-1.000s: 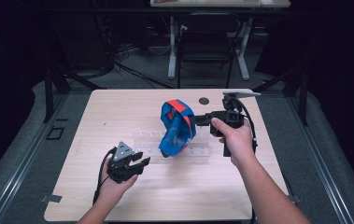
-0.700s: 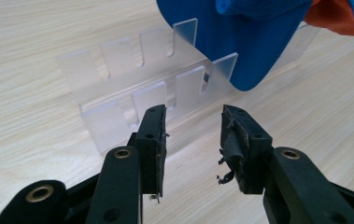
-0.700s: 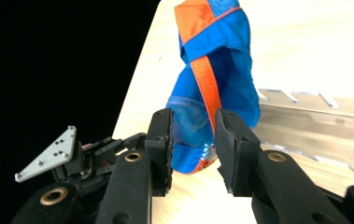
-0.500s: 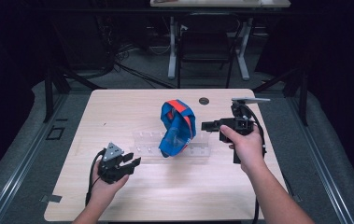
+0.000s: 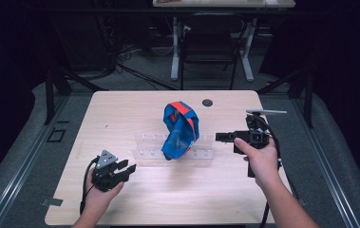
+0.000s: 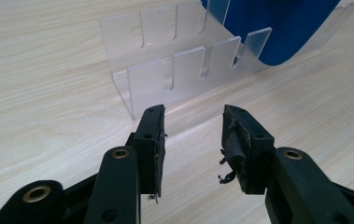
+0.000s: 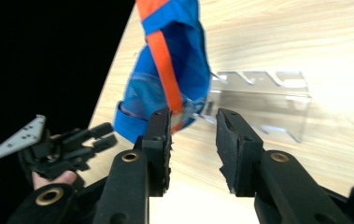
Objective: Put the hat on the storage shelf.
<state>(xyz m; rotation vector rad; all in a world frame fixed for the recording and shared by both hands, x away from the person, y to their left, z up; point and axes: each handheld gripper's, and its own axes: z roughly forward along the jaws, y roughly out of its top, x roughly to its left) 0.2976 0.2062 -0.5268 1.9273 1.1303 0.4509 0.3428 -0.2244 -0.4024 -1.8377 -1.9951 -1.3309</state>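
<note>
A blue fabric item with orange straps [image 5: 180,129] stands propped in a clear slotted acrylic rack [image 5: 149,147] at the middle of the table. My right gripper [image 5: 218,137] hovers just right of the rack, pointing left at it, open with nothing between its jaws. In the right gripper view the blue item [image 7: 174,60] and the rack [image 7: 268,98] lie ahead of the open right gripper [image 7: 193,116]. My left gripper [image 5: 129,168] rests near the front left, open and empty. Beyond the left gripper [image 6: 192,116] are the rack's empty slots [image 6: 165,70] and a corner of the blue item [image 6: 282,28].
The light wooden table [image 5: 120,114] has a small dark round hole or disc [image 5: 207,102] near its back edge. A chair [image 5: 211,42] and table legs stand on the dark floor behind. Bare tabletop lies left of the rack and along the front.
My right gripper has drawn back from the blue item, to the right and toward the front. My left gripper has slid a little left. The blue item stays in the rack.
</note>
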